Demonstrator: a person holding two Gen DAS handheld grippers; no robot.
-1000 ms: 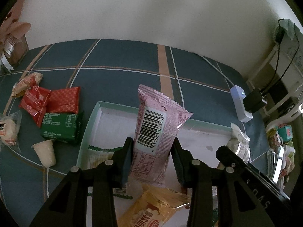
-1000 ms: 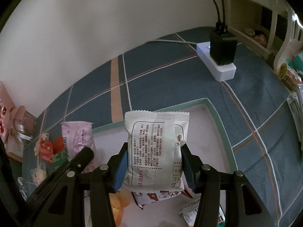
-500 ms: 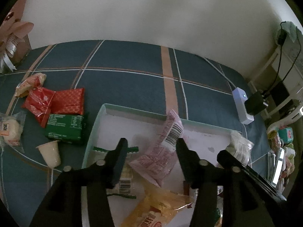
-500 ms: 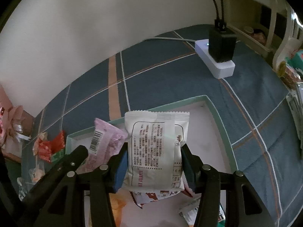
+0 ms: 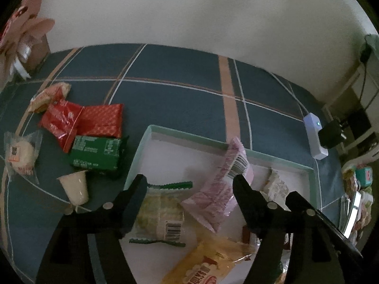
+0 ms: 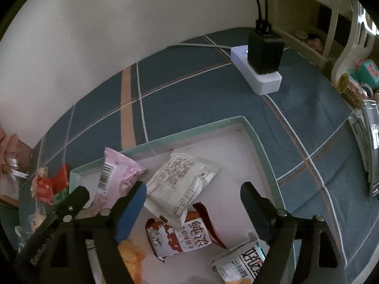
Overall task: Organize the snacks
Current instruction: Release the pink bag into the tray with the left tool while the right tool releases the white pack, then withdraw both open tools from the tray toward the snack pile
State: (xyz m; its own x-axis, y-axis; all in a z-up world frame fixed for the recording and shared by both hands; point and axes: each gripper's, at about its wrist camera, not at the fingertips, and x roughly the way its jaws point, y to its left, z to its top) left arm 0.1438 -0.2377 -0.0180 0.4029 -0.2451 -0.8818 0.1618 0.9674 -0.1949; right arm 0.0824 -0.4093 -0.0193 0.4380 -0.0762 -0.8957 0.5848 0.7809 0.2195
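Resting on plaid blue cloth point(image 6: 213, 90), tray point(image 6: 263, 156) | wall point(image 6: 94, 23) behind | both jaws just opened wide, empty

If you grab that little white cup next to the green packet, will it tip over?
Probably. The little white cup stands on its narrow end, wider rim up, so a sideways nudge might topple it. It looks small and thin, likely light and easily squashed.

The tray point(image 6: 265, 156) lies on the tablecloth point(image 5: 180, 101). Inside it, the barcode packet point(image 6: 118, 179) leans at the far left, the printed sachet point(image 6: 182, 179) lies to its right, and the wafer pack point(image 6: 182, 236) lies nearer, partly under the sachet. Left of the tray, outside it, lie loose snack packs point(image 5: 94, 137) and a small cup point(image 5: 74, 187). The power strip point(image 6: 260, 75) lies behind the tray, to the right.
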